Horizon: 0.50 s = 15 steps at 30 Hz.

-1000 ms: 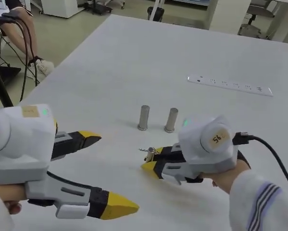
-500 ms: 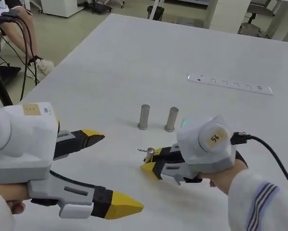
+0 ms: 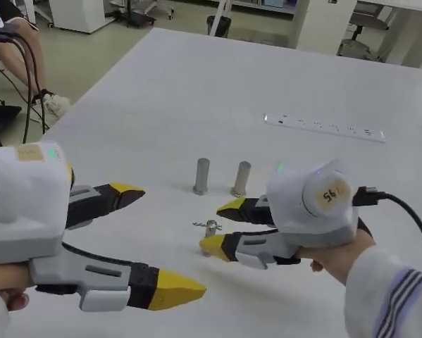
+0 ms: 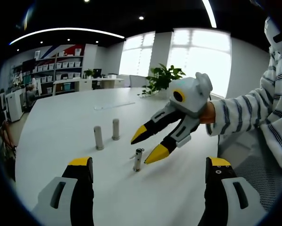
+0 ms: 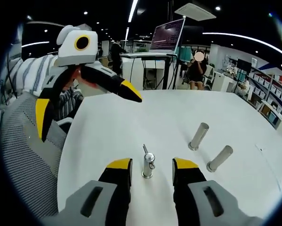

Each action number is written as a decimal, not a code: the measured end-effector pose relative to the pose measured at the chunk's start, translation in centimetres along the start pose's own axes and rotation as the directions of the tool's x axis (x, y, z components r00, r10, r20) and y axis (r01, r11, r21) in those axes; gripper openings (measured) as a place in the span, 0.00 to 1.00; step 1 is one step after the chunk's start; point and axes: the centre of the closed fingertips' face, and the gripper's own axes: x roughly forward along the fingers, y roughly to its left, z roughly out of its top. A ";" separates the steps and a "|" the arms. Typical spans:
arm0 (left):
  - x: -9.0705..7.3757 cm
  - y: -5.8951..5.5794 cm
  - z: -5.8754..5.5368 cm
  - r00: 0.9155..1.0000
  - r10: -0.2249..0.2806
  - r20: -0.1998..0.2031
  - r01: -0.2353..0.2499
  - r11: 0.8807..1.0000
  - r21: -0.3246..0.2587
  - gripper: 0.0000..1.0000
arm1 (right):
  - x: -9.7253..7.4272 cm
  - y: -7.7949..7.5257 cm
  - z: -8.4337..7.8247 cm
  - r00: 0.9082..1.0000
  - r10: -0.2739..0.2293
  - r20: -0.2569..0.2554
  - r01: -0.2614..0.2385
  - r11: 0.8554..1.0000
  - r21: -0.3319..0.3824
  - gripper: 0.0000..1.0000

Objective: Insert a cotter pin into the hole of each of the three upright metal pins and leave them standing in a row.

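**Pinned post stands free between the right gripper's parted tips**

The right gripper [image 3: 222,226] is partly open. Its two yellow tips sit either side of a short metal pin [image 3: 211,228], and a gap shows on each side in the right gripper view [image 5: 152,165], so it holds nothing. From the left gripper view, the same gripper [image 4: 143,148] reaches in from the right with its tips just beside the top of the pin [image 4: 138,160].

That pin [image 5: 148,165] stands upright on the white table [image 3: 196,91]. It is grey and cylindrical, with a wider foot. A thin cotter pin [image 3: 199,224] runs crosswise through it near the top, and one end pokes out on the side away from the right gripper. The left gripper view also shows the wire [image 4: 132,156] jutting from the upper part.

The left gripper [image 3: 161,239] is spread wide, with nothing between its jaws. It hovers over bare table, apart from the pinned post and pointing toward it. In its own view [image 4: 149,162] the post lies ahead, between the two jaws and beyond their tips.

Behind the pinned post, two more grey metal pins stand upright side by side, one [image 3: 201,176] to the left of the other [image 3: 241,179]. Neither shows a cotter pin. Farther back, a white power strip [image 3: 325,128] lies flat on the table.
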 end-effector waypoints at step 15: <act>-0.7 -1.3 1.8 1.000 0.015 0.018 -0.015 1.000 -0.003 0.99 | -7.2 0.7 -0.2 0.994 -0.102 0.036 0.095 0.985 0.144 0.59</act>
